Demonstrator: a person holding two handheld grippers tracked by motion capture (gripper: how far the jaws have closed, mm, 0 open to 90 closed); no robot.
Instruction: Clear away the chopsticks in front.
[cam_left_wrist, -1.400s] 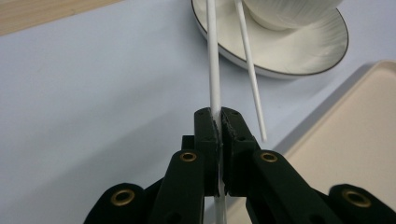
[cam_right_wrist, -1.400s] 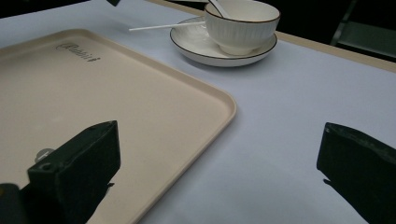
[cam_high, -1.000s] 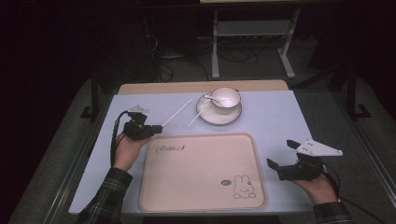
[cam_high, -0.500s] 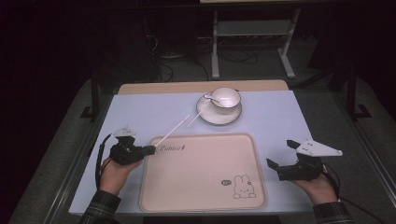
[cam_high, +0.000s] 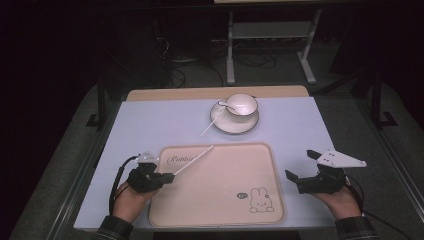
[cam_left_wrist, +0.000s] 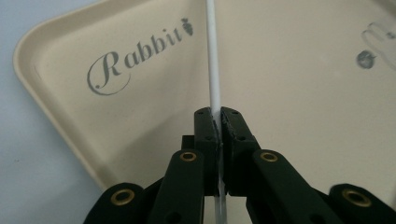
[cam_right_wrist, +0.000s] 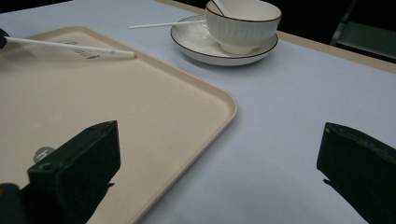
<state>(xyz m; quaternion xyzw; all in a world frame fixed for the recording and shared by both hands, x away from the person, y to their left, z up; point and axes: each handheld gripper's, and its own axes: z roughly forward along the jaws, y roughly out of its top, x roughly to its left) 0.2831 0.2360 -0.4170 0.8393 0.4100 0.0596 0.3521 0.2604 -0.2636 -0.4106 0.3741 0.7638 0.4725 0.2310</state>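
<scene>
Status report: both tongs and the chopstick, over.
Left tongs shut on white chopstick, over tray. Right tongs open, empty. Nothing in the way.

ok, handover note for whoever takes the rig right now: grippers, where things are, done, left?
Left gripper: shut on a white chopstick, held over the tray's near-left part, tip toward the "Rabbit" lettering.
Right gripper: open, holding nothing, over the table right of the tray.
Tray: beige, at the near middle of the table.
Second chopstick: leaning on the saucer at the far side; the cup on it holds a spoon.
Done: one chopstick picked up and brought to the tray.
Left: probably set it down on the tray, then fetch the other one.
</scene>
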